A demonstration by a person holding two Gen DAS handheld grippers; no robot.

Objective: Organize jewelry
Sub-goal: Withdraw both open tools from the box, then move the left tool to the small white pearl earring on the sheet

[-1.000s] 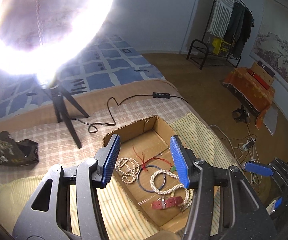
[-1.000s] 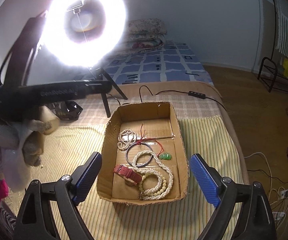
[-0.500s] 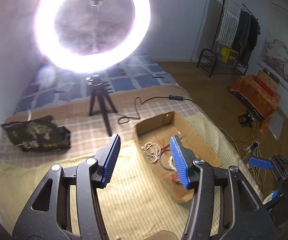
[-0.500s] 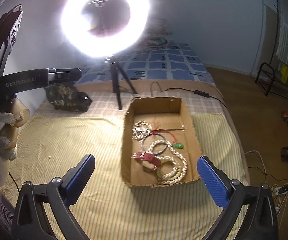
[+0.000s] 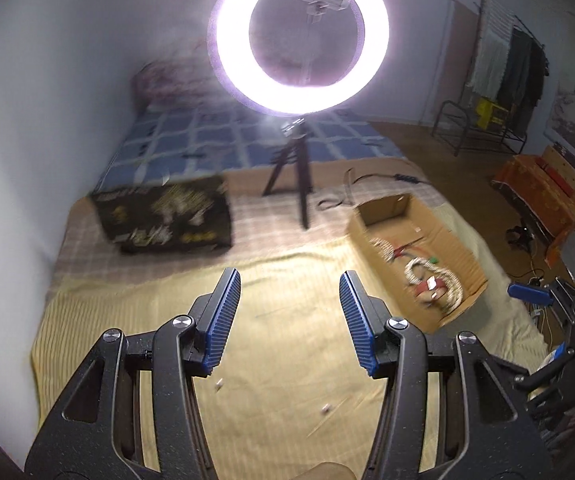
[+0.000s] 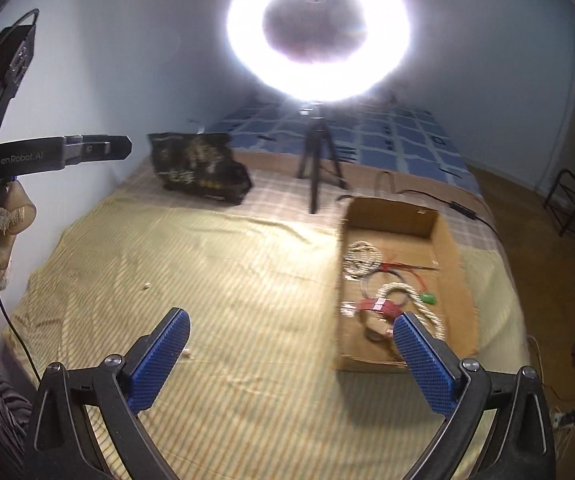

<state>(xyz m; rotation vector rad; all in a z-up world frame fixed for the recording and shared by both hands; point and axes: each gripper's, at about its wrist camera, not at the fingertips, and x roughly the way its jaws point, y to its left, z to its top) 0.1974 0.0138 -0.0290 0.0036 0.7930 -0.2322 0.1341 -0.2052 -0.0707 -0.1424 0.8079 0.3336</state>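
On the bed, jewelry (image 6: 383, 292) is sitting tangled in the cardboard box (image 6: 451, 248). Left tongs (image 5: 289, 312) half-open, right tongs (image 6: 287, 360) wide, both empty. Risk: strands snagging, dragging neighbours out together.

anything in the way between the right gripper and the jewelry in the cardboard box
Nothing visible blocks it. The right gripper is open and empty over the striped cloth; the jewelry lies uncovered in the open-topped cardboard box, behind only its low near wall.

Ring light (image 5: 298, 36) on tripod (image 5: 293, 172) blazed against pale wall (image 5: 67, 60). Bed wore yellow striped cover (image 6: 227, 280), blue checked quilt (image 5: 207, 140) behind. Wooden floor (image 5: 447, 168) at right; clothes rack (image 5: 499, 80) in corner.
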